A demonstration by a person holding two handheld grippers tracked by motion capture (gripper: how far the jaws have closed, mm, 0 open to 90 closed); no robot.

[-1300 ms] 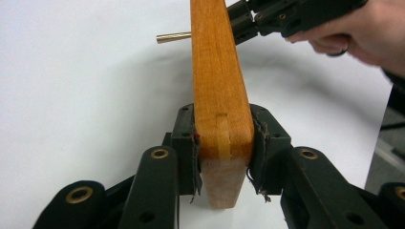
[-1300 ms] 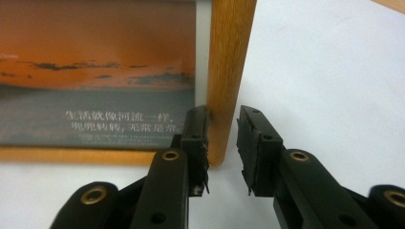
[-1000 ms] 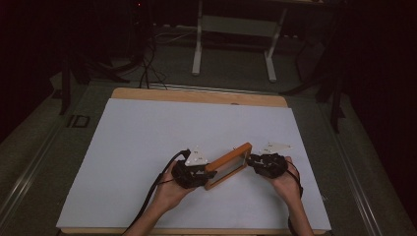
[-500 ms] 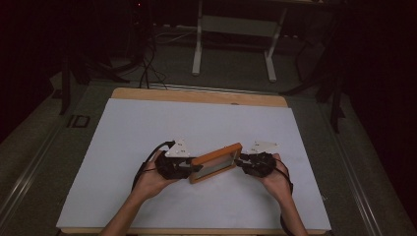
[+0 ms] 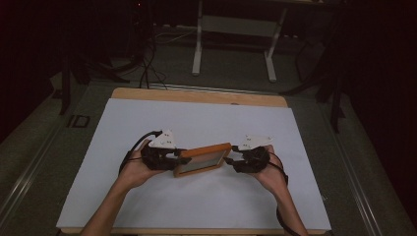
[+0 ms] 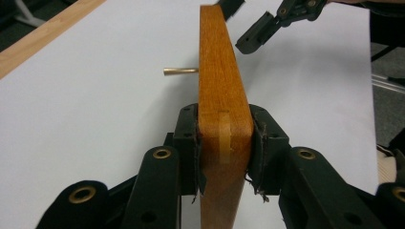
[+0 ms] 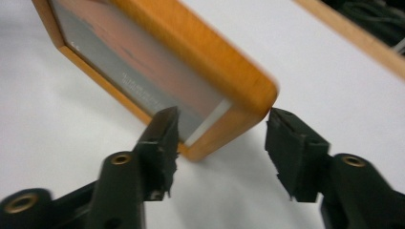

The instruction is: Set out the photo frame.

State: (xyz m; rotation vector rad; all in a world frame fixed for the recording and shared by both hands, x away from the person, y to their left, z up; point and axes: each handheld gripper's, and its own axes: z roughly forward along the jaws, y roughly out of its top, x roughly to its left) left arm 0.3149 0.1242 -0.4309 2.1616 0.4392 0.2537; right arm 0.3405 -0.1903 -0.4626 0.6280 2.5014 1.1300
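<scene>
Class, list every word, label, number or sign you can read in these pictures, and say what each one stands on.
No text here can be read with certainty.
A pale line of small print on the glass of the wooden picture frame: too blurred to read.
A white-outlined sign on the floor left of the table: seems to read "ID", too small to be sure.
Small marks on the grippers' grey plates: too small to read.

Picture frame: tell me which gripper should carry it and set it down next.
Left. The left gripper is clamped on the frame at its end. The right gripper has just been opening; its jaws stand apart around the other corner without pressing on it, so it would likely need to regrip.
</scene>
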